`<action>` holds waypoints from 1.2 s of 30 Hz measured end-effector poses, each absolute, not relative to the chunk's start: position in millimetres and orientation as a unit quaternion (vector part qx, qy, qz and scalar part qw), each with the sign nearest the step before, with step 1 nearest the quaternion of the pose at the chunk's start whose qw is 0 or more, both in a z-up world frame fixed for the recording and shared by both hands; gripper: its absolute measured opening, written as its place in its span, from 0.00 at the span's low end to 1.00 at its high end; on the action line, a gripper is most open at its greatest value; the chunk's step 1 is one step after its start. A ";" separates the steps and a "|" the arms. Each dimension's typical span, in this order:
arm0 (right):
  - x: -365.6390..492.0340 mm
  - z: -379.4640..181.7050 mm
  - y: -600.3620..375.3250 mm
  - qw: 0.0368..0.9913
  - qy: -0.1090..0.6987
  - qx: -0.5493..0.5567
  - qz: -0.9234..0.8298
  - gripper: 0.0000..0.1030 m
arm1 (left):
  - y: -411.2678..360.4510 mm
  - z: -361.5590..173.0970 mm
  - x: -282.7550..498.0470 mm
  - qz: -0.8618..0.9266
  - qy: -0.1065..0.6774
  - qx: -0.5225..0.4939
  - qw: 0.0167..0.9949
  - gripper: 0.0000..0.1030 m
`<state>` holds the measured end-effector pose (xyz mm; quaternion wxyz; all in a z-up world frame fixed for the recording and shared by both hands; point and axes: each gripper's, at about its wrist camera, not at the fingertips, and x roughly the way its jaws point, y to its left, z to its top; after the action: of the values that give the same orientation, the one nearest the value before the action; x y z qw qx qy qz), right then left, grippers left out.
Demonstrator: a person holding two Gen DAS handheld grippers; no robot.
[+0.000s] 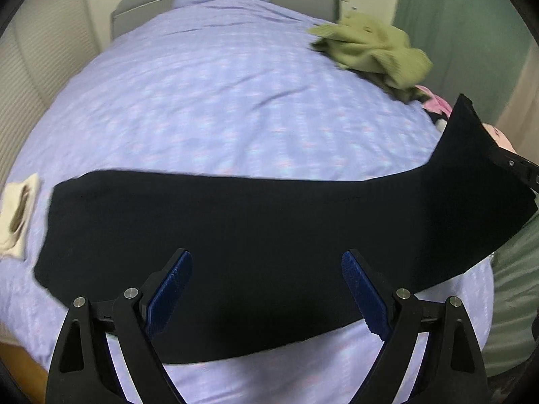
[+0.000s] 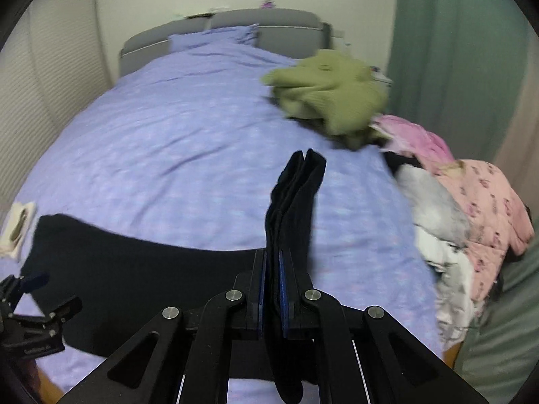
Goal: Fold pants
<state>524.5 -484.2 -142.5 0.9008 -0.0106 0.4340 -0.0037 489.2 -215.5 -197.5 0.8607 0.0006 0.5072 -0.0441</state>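
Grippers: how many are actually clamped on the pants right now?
1. The right gripper is shut on one lifted end of the black pants. The left gripper hangs open above their middle, pads clear of the fabric.

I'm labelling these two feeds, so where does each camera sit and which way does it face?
Left wrist: on the left gripper, open, looking down over the black pants toward the headboard; right gripper at the edge.
Right wrist: on the right gripper, shut on the pants' end; left gripper lower left.
Shared: purple bed, green sweater.
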 end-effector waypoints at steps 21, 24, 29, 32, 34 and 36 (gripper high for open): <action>568.8 -305.4 -175.0 0.795 0.603 0.004 0.072 0.07 | 31.2 -233.6 467.2 0.017 0.548 -0.047 0.835 0.88; 569.6 -316.8 -162.0 0.787 0.613 -0.005 0.063 0.07 | 50.7 -239.4 474.2 0.024 0.552 -0.054 0.832 0.88; 569.2 -331.8 -155.1 0.762 0.641 0.039 0.079 0.22 | 77.2 -245.4 481.3 0.038 0.553 -0.057 0.830 0.88; 561.5 -329.6 -143.6 0.740 0.653 0.090 0.135 0.28 | 97.8 -249.6 484.3 0.049 0.554 -0.066 0.828 0.88; 554.2 -320.9 -129.7 0.737 0.650 0.095 0.159 0.29 | 113.7 -250.5 485.0 0.059 0.553 -0.070 0.828 0.88; 548.1 -309.9 -114.0 0.736 0.648 0.095 0.174 0.32 | 132.0 -251.2 484.4 0.067 0.550 -0.075 0.829 0.88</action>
<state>548.1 -114.0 -309.9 0.7356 0.0952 0.6478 0.1739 484.4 132.0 -251.2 0.8293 -0.0754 0.5496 0.0667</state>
